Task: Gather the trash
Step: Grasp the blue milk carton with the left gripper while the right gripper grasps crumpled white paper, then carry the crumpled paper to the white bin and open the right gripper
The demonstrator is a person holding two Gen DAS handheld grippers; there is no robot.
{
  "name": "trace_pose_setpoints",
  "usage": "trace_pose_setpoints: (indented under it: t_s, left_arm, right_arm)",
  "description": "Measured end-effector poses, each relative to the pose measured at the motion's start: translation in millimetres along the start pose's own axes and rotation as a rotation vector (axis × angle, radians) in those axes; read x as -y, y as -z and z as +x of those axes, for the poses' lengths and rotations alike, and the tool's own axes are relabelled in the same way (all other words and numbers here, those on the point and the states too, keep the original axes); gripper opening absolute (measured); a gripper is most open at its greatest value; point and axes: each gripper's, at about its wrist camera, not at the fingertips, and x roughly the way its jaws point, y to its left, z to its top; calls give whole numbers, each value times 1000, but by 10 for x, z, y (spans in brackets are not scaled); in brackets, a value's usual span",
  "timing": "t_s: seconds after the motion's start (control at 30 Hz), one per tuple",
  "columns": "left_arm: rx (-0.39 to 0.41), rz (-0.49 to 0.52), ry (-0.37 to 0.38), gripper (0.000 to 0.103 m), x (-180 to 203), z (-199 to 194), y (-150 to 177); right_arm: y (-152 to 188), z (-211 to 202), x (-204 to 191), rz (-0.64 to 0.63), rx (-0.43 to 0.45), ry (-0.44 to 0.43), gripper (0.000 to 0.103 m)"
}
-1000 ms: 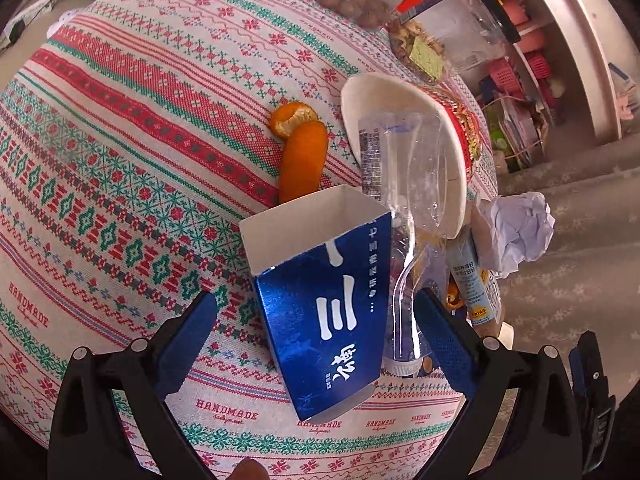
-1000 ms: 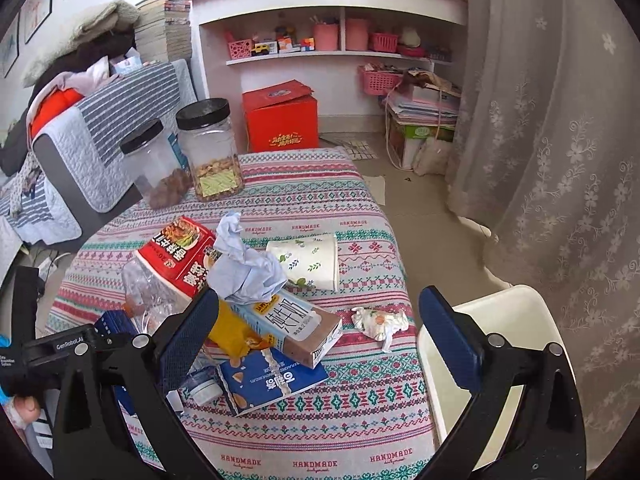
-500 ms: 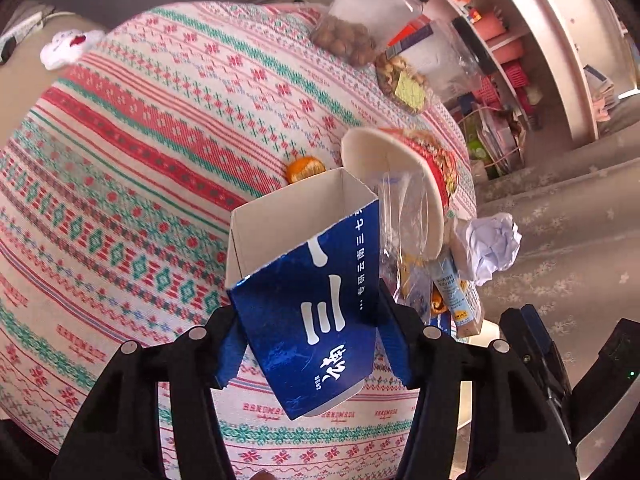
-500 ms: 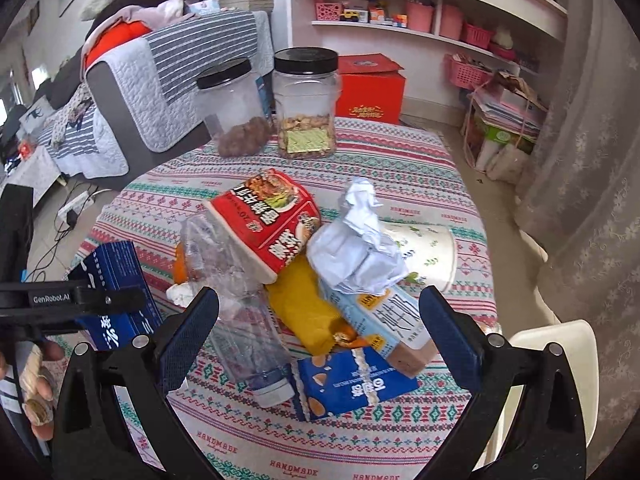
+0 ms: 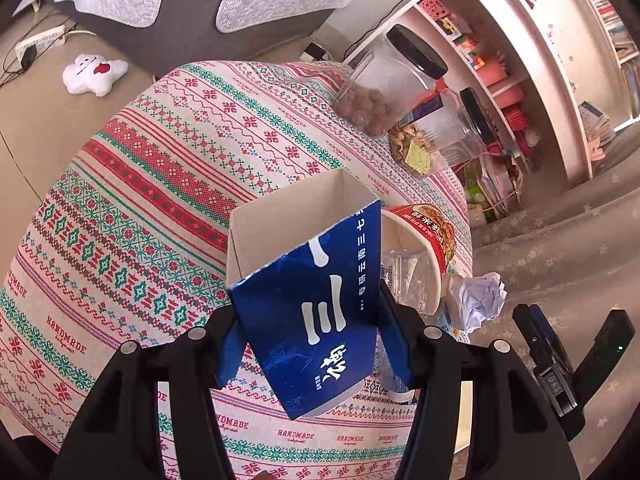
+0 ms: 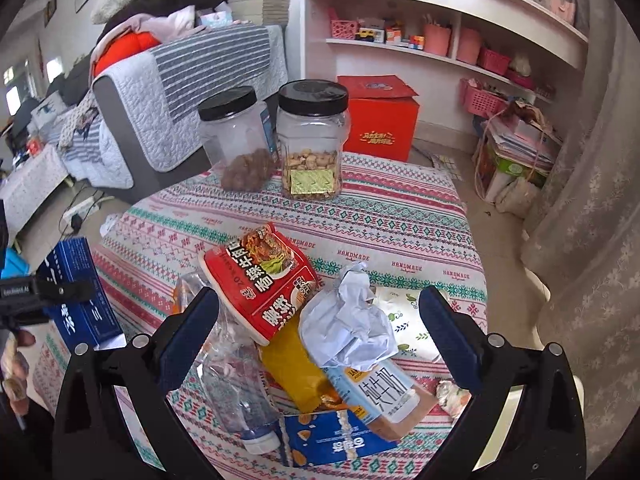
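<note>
Blue carton [image 5: 308, 320], open at its top end, sits clamped between both pads of the left gripper [image 5: 314, 344] in the left wrist view. It is held clear above the patterned tablecloth [image 5: 160, 200]. Past it lie a red noodle cup [image 5: 432, 240] on its side and a ball of crumpled paper [image 5: 476, 300]. Two black-lidded jars [image 5: 392, 88] stand at the far edge.

Right wrist view: the right gripper [image 6: 320, 336] stands with jaws wide, nothing between the pads. It hangs over the trash pile: noodle cup [image 6: 260, 280], crumpled paper [image 6: 348, 324], yellow wrapper [image 6: 296, 372], milk box [image 6: 384, 396], clear bottle [image 6: 236, 392] and a blue snack pack [image 6: 332, 444]. The blue carton [image 6: 76, 292] shows at the left, in the other gripper, off the table edge. Both jars [image 6: 312, 140] stand upright at the far side.
</note>
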Motion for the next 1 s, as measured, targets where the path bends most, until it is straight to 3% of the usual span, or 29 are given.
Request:
trace_pose_setpoints:
  t_s: [0.13, 0.33, 0.4, 0.47, 0.53, 0.73, 1.0]
  left_arm:
    - [2, 6, 2, 57, 18, 0, -9]
    - [-16, 13, 7, 57, 27, 44, -7]
    - [-18, 11, 7, 57, 17, 47, -10]
    - [-15, 10, 5, 57, 18, 42, -10]
    - [-11, 16, 2, 57, 29, 36, -8]
    - [21, 35, -15, 57, 69, 22, -7]
    - [119, 107, -33, 57, 261, -63, 59]
  right_arm:
    - [9, 235, 152, 26, -47, -10, 95]
    - [50, 489, 240, 88, -95, -35, 74]
    - [69, 569, 199, 84, -125, -33, 57]
    - [74, 608, 168, 85, -139, -39, 29]
    - [68, 591, 154, 93, -130, -42, 19]
    - [16, 356, 45, 91, -48, -50, 17]
    - [-76, -208, 119, 176, 123, -51, 17]
